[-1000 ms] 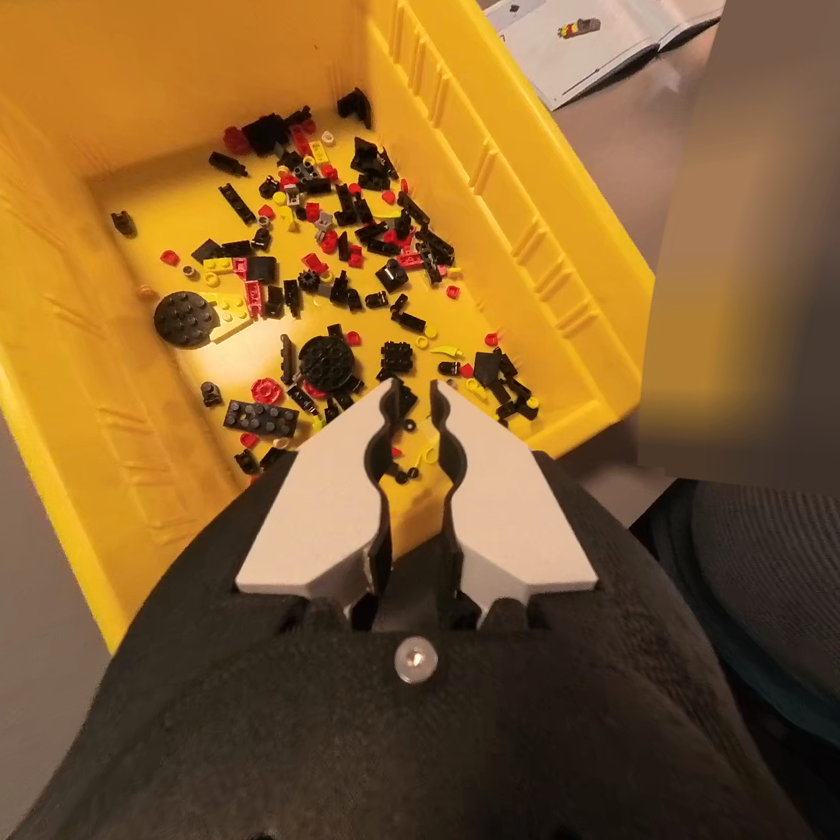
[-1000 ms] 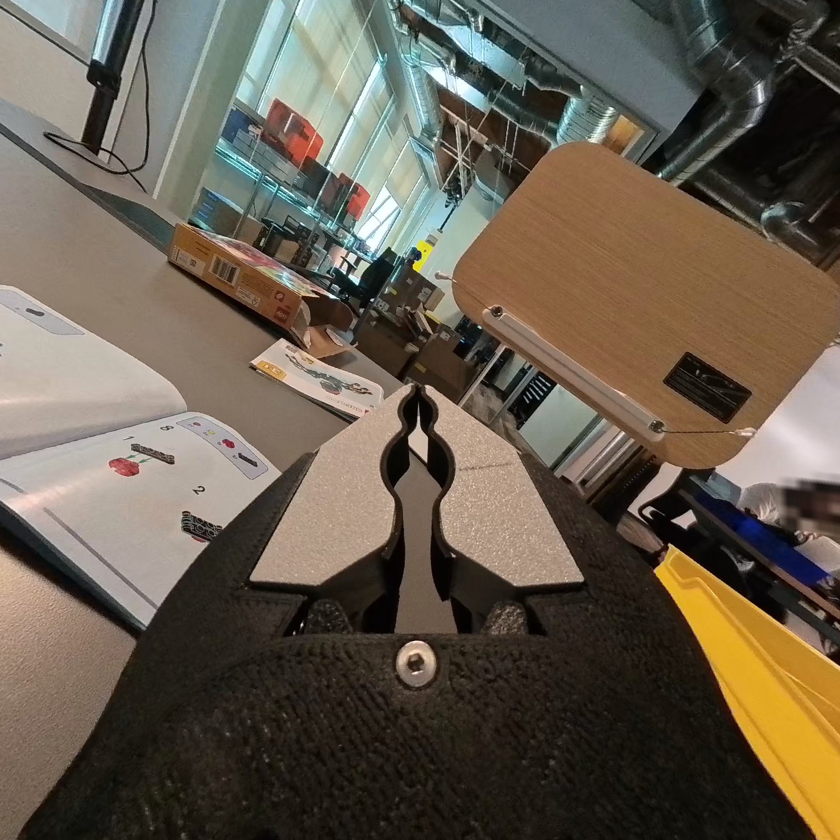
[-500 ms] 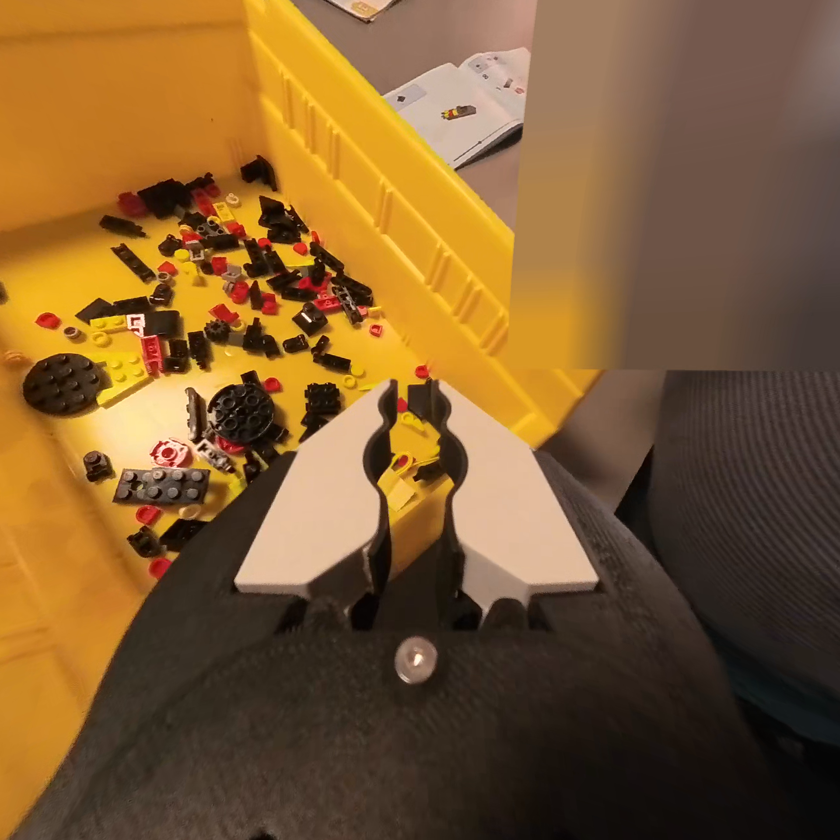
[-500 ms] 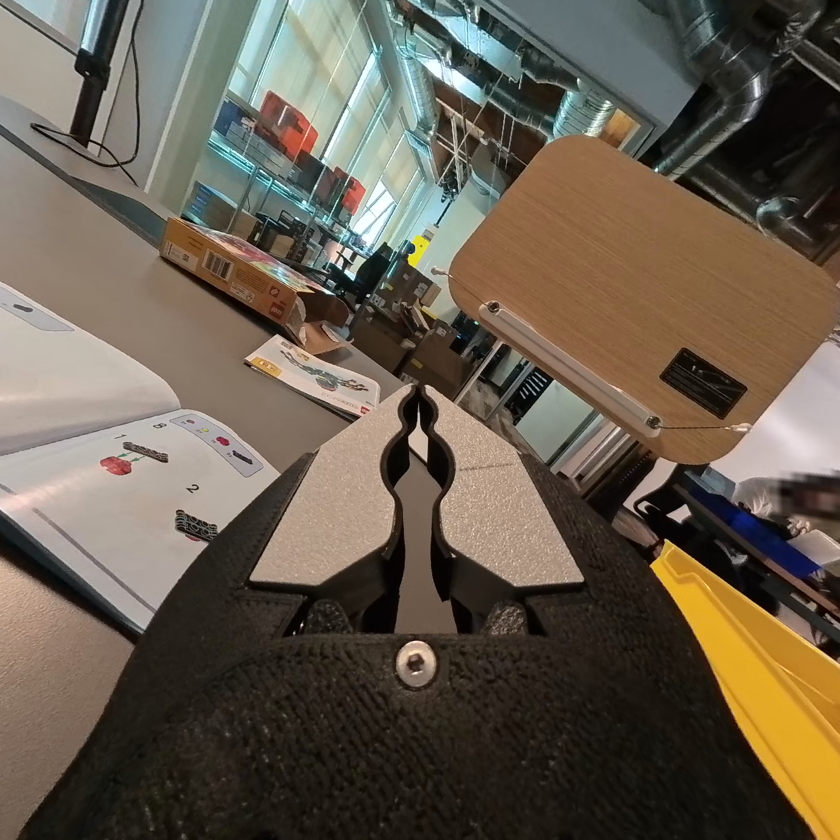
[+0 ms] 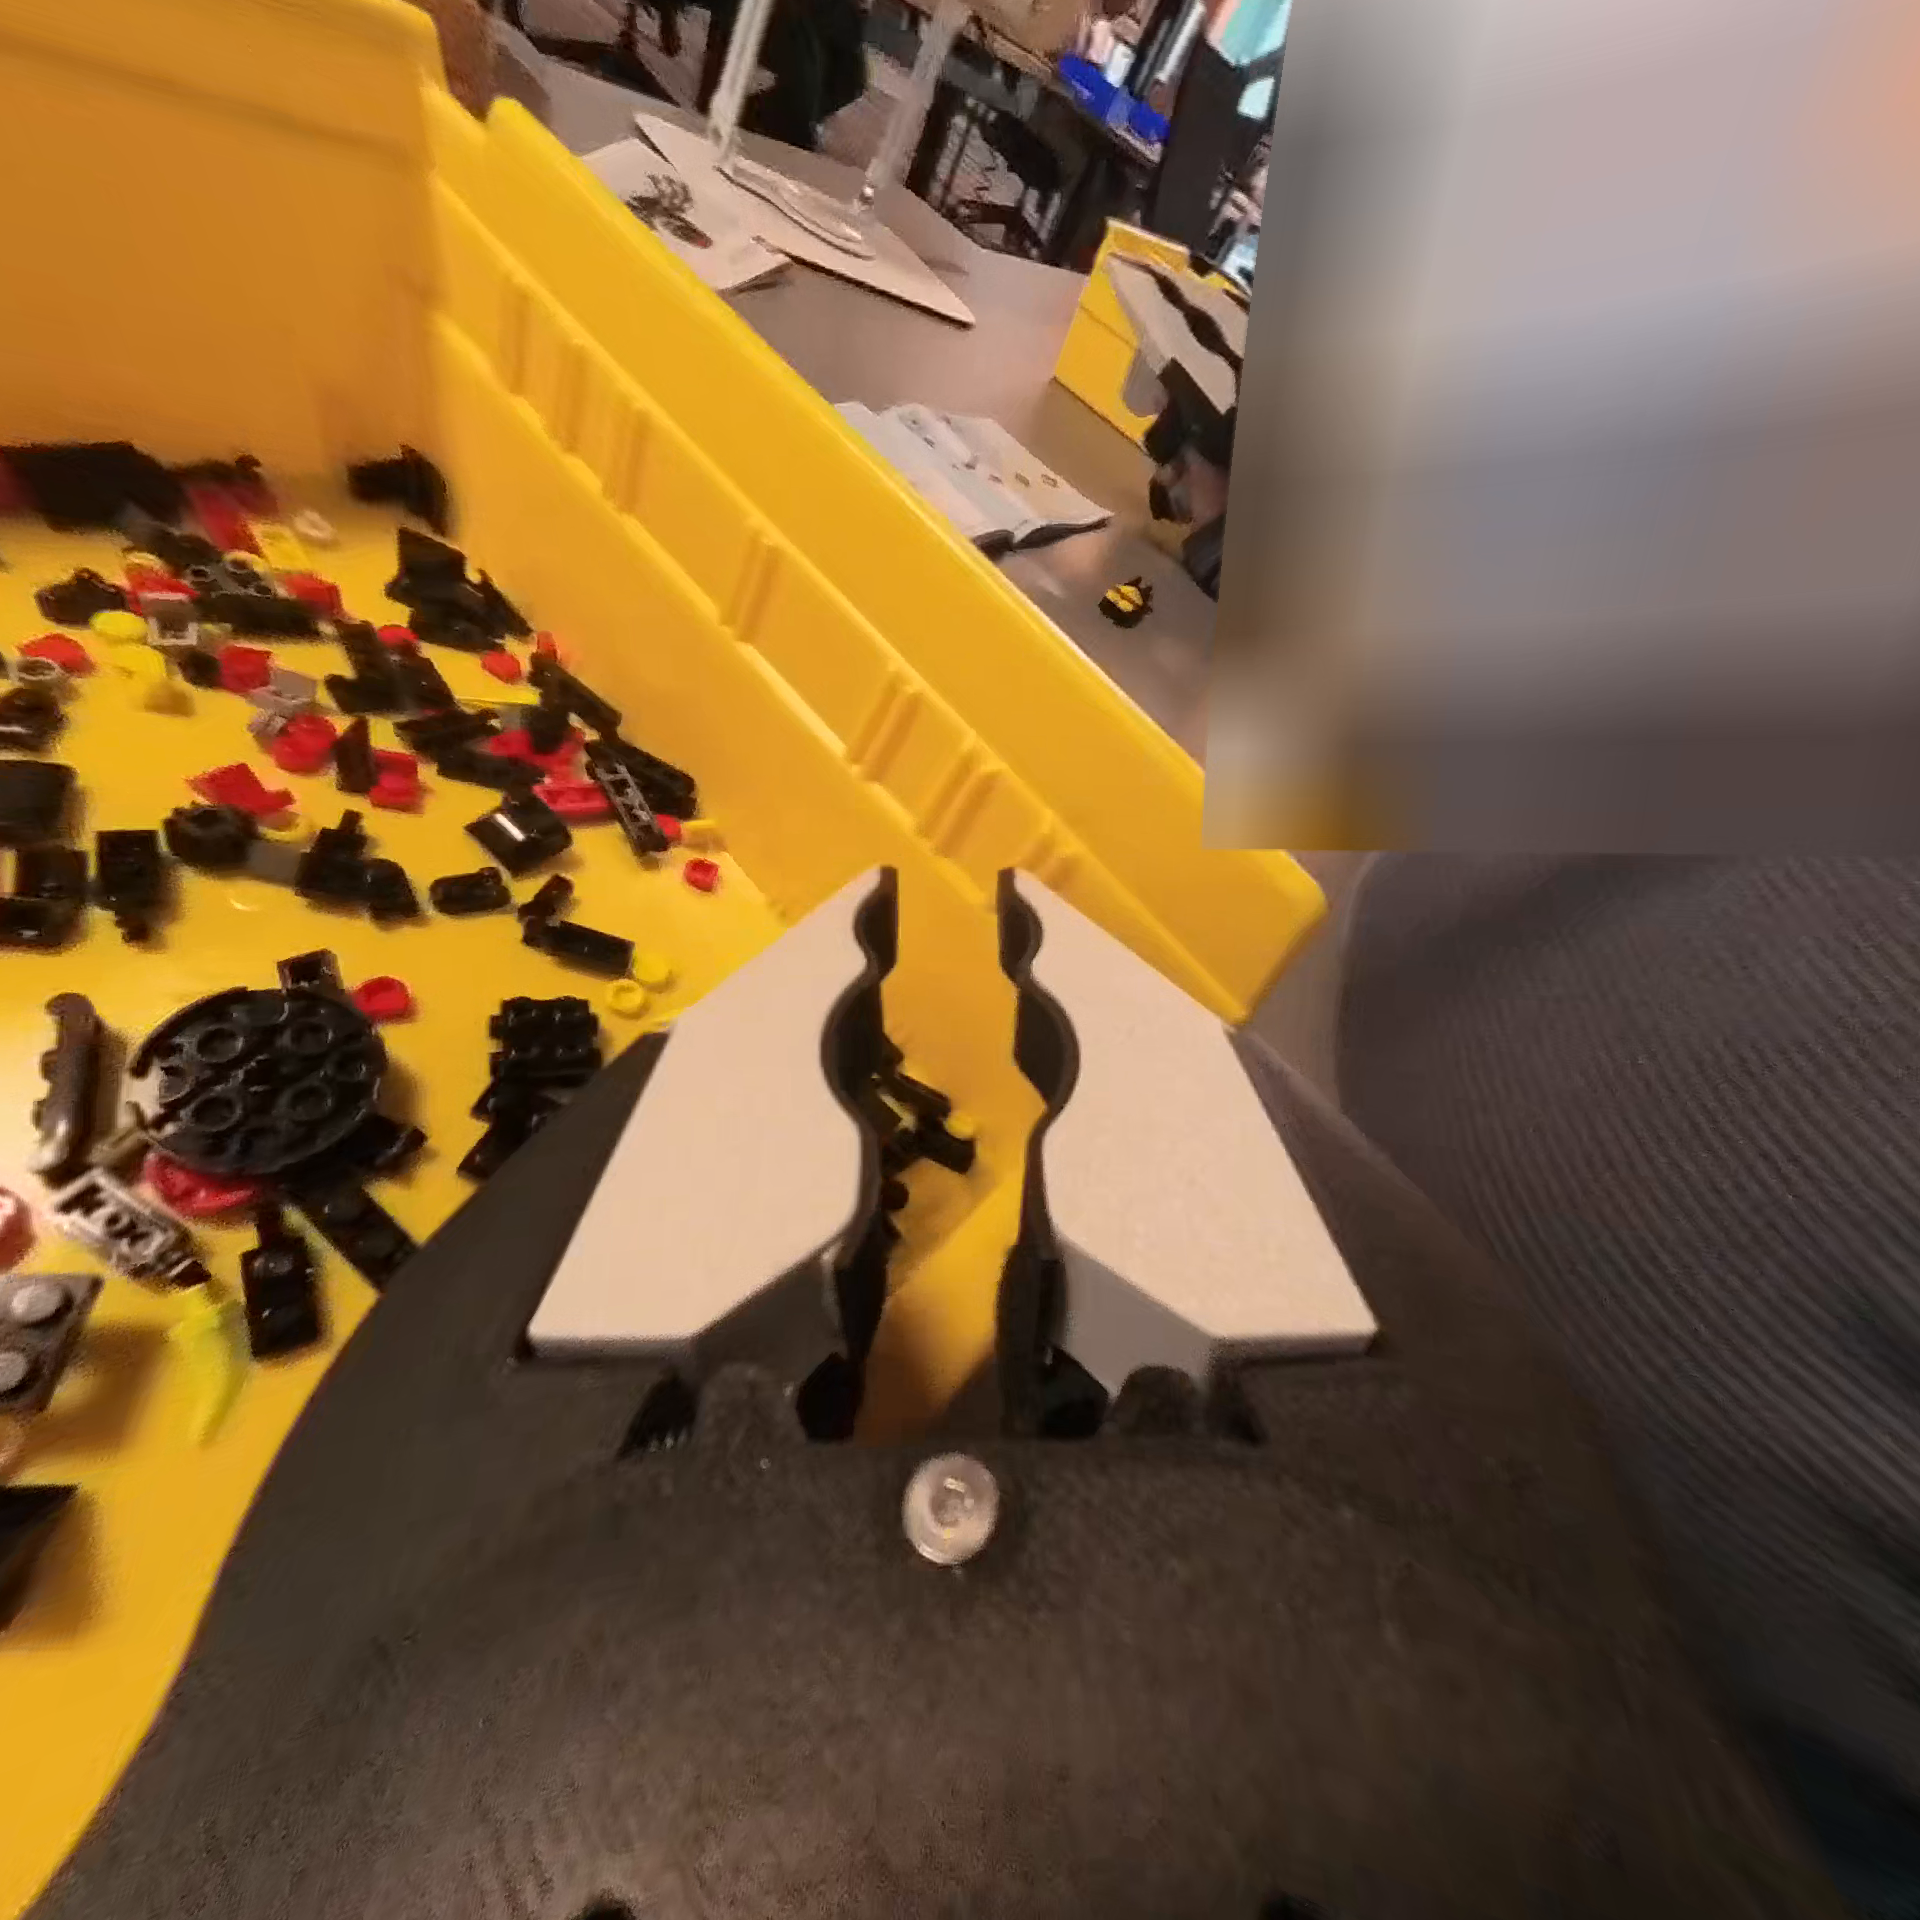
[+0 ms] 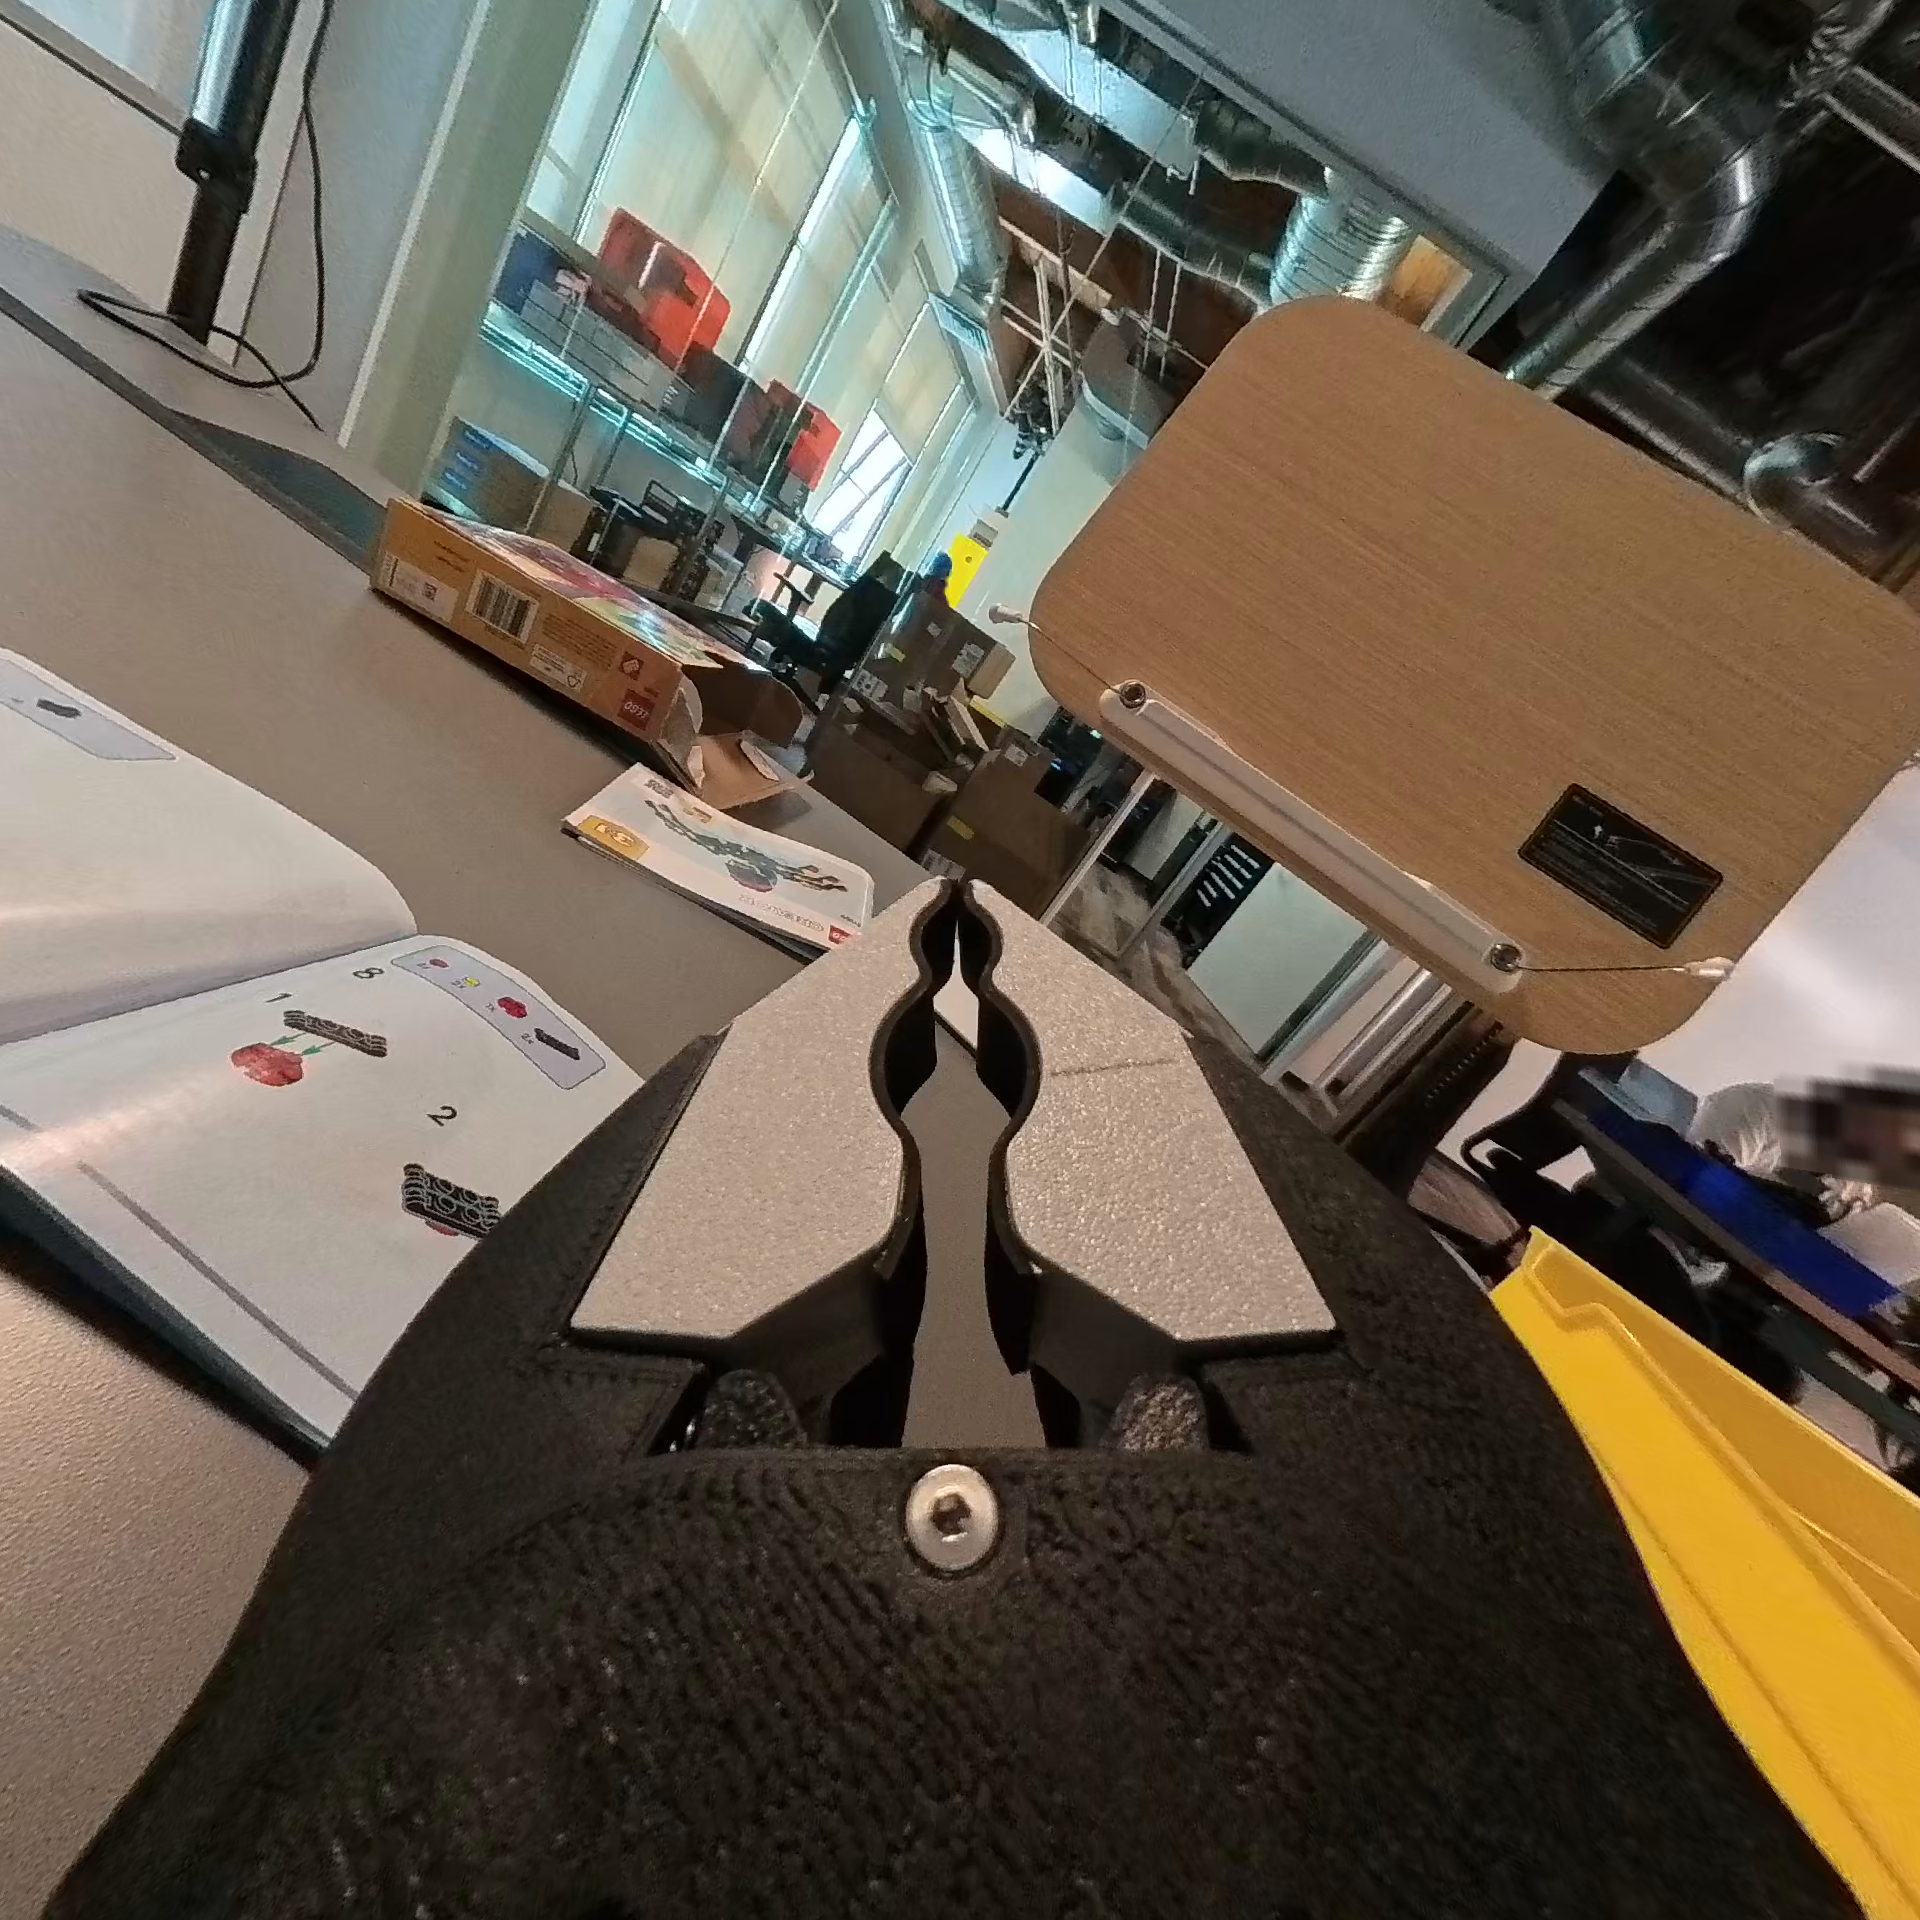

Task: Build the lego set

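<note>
1. Left gripper (image 5: 940, 883) sits over the near right corner of the yellow bin (image 5: 727, 499). Jaws stand a narrow gap apart with nothing between them; bin wall shows through the gap.
2. Loose lego pieces (image 5: 416, 748), black, red and yellow, are scattered over the bin floor, from 9 to 11 o'clock of the left gripper tips. A round black studded plate (image 5: 260, 1081) lies at about 9 o'clock, a red piece partly under it.
3. Left view is motion-blurred; small pieces are hard to tell apart.
4. Beyond the bin wall, at 1 o'clock, a small black-and-yellow built piece (image 5: 1127, 601) rests on the grey table (image 5: 997, 312), near an open instruction booklet (image 5: 977, 478).
5. Right gripper (image 6: 957, 896) is low over the table, jaws nearly closed, only a sliver between the tips, holding nothing.
6. In the right view the open booklet (image 6: 260, 1039) lies at 9 o'clock of the tips, a second booklet (image 6: 727, 862) at 11 o'clock, and a cardboard box (image 6: 540, 623) farther off behind it.
7. Wooden board (image 6: 1455, 644) stands tilted at 2 o'clock; the bin's yellow edge (image 6: 1714, 1507) is at 4 o'clock.
</note>
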{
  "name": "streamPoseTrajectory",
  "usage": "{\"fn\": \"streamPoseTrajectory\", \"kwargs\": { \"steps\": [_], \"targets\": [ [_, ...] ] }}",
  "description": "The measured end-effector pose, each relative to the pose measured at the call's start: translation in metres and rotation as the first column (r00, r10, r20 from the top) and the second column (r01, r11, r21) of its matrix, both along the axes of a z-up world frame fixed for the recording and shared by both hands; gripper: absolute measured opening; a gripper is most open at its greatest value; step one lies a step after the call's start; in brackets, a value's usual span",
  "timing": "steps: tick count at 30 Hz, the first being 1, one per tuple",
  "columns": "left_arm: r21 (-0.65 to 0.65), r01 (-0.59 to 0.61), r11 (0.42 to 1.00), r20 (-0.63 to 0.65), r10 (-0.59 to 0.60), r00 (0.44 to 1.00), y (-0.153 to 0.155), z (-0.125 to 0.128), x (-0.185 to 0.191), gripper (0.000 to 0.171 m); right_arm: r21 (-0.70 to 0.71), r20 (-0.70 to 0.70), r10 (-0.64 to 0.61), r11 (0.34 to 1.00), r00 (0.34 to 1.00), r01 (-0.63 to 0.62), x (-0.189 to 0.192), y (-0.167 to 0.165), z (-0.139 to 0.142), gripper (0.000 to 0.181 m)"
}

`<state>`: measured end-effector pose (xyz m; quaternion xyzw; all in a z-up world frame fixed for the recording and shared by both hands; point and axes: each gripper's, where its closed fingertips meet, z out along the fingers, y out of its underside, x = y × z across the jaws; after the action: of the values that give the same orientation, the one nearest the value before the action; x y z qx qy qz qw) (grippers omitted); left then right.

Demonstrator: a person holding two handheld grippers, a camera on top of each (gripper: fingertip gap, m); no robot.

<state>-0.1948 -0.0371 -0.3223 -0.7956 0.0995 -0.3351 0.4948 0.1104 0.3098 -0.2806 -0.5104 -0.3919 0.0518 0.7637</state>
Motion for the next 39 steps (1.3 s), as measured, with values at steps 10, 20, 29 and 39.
{"fn": "streamPoseTrajectory", "kwargs": {
  "steps": [10,20,29,39],
  "targets": [
    [0.049,-0.155,0.987,-0.019,0.156,0.988,0.025,0.002,0.022,0.018,-0.016,-0.007,0.0,1.0,1.0,0.0,0.002,0.003,-0.002,0.0],
    [0.022,-0.262,0.965,-0.002,0.262,0.965,0.04,0.001,0.034,0.015,-0.025,0.007,-0.013,1.0,1.0,0.014,0.003,0.006,-0.005,0.0],
    [0.019,-0.285,0.958,-0.024,0.286,0.958,0.045,-0.002,0.039,0.022,-0.033,0.042,0.012,0.999,0.999,-0.011,-0.003,0.004,-0.01,0.0],
    [0.037,-0.279,0.96,-0.031,0.28,0.96,0.044,-0.001,0.039,0.023,-0.044,-0.007,0.041,0.998,0.999,-0.042,-0.001,0.0,-0.005,0.0]
  ]
}}
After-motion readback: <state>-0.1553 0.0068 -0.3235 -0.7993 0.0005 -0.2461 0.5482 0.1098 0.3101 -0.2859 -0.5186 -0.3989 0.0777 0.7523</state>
